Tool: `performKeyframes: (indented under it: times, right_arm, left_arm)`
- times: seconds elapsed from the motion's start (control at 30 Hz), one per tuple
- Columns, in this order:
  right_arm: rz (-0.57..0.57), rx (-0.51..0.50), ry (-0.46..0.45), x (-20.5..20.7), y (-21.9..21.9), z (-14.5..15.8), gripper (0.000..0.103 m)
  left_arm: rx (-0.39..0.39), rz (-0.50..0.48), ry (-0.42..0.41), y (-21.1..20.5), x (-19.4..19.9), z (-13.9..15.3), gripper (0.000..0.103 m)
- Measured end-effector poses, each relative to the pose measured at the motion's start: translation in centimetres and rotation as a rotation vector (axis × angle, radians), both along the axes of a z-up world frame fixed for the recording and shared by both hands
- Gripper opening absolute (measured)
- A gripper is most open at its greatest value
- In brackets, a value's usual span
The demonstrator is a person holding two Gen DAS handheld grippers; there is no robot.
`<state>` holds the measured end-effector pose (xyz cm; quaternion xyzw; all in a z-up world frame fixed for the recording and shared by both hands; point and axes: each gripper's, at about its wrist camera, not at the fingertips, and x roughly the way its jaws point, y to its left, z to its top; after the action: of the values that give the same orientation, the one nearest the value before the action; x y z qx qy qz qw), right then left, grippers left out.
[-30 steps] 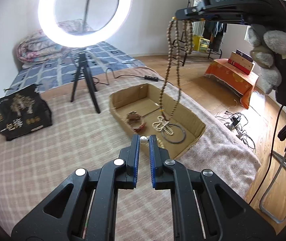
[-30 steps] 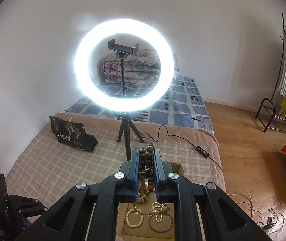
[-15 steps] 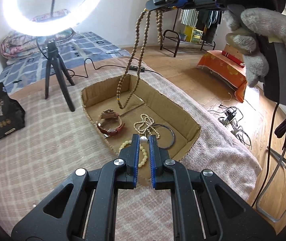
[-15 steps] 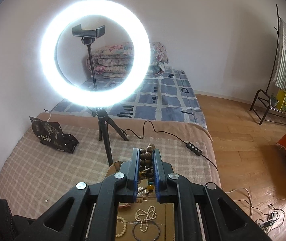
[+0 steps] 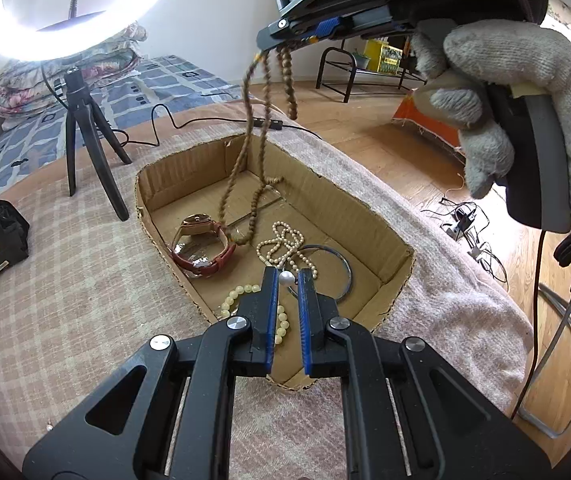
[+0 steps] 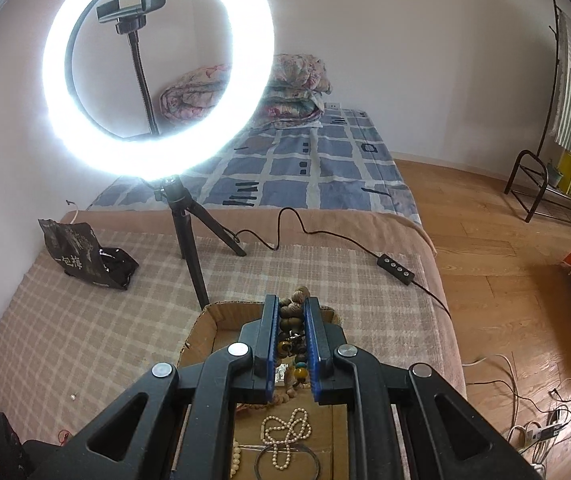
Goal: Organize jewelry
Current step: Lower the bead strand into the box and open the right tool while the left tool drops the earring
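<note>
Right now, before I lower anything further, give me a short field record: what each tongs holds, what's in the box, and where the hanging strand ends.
left tongs: shut on a single white pearl
right tongs: shut on a brown bead strand
strand end: lowest loop down inside the cardboard box, beside the watch
box contents: watch, white pearl necklace, dark bangle, yellow bead bracelet
box position: on the checked blanket, near the ring light tripod

White walls; wood floor (image 6: pixel 505 272); lit ring light (image 6: pixel 157 72) on tripod; folded quilts (image 6: pixel 285 88); black metal rack (image 6: pixel 545 188) right.
</note>
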<state>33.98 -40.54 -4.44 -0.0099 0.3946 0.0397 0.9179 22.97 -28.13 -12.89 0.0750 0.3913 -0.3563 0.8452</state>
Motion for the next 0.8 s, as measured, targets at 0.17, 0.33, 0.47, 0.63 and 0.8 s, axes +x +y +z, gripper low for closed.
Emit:
performKeyframes:
  times: [0.17,0.33,0.47,0.63,0.8]
  right_arm:
    - [-0.004,0.032,0.029,0.3,-0.4,-1.1,0.02]
    - [-0.009,0.037,0.055,0.3,-0.5,-2.0,0.06]
    - [0.004,0.035,0.074,0.0,-0.1,-2.7,0.077]
    - [0.005,0.03,0.113,-0.1,0.3,-3.6,0.087]
    - [-0.009,0.037,0.119,-0.3,0.5,-3.5,0.095]
  left_arm:
    - [0.026,-0.001,-0.013,-0.4,-0.1,-0.2,0.008]
    - [0.015,0.016,-0.014,-0.2,-0.2,-0.3,0.048]
    - [0.034,0.012,-0.026,-0.3,-0.5,-0.3,0.049]
    - [0.041,0.015,-0.019,-0.2,-0.8,-0.2,0.054]
    - [0.034,0.02,-0.018,0.2,-1.0,0.2,0.057]
